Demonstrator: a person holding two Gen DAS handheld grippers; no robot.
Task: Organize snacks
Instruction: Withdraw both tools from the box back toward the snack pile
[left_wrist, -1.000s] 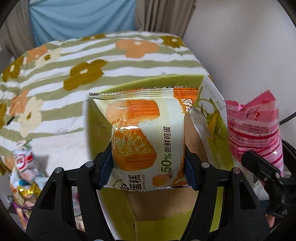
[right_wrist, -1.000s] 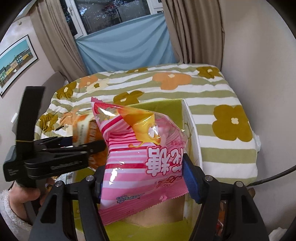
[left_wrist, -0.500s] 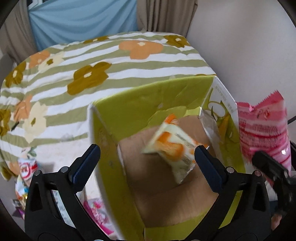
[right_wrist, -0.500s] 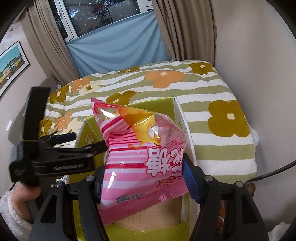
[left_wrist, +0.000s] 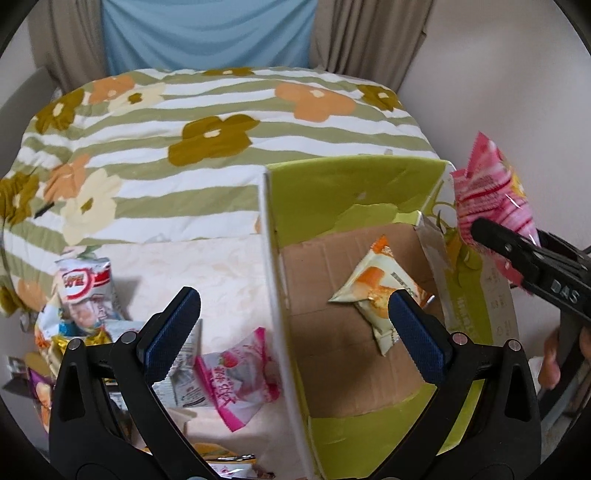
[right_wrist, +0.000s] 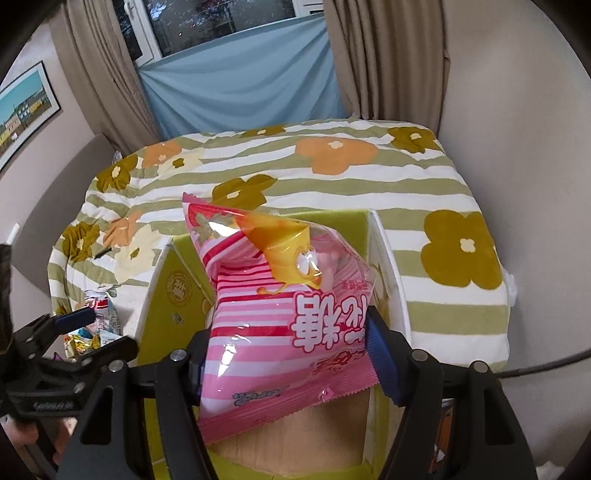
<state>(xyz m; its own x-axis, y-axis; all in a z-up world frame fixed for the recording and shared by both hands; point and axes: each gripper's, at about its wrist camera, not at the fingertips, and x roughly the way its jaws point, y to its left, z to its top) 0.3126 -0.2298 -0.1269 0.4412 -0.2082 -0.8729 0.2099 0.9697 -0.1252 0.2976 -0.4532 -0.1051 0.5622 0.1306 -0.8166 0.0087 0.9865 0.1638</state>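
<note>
Left wrist view: the left hand-held gripper (left_wrist: 293, 321) gapes wide with nothing in it, its jaws having just been opening — the crinkly cake packet (left_wrist: 376, 291) lies on the brown cardboard floor of the green box (left_wrist: 354, 184). Loose snacks (left_wrist: 85, 295) at 9 o'clock are partly cut off.

Right wrist view: the right hand-held gripper (right_wrist: 286, 347) clamps the glossy pink striped bag (right_wrist: 280, 314), which hides most of the box's inside.

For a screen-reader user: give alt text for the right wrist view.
The right gripper grips a pink striped snack bag above an open green cardboard box on a flower-patterned bedspread. The left gripper shows at the left edge.
</note>
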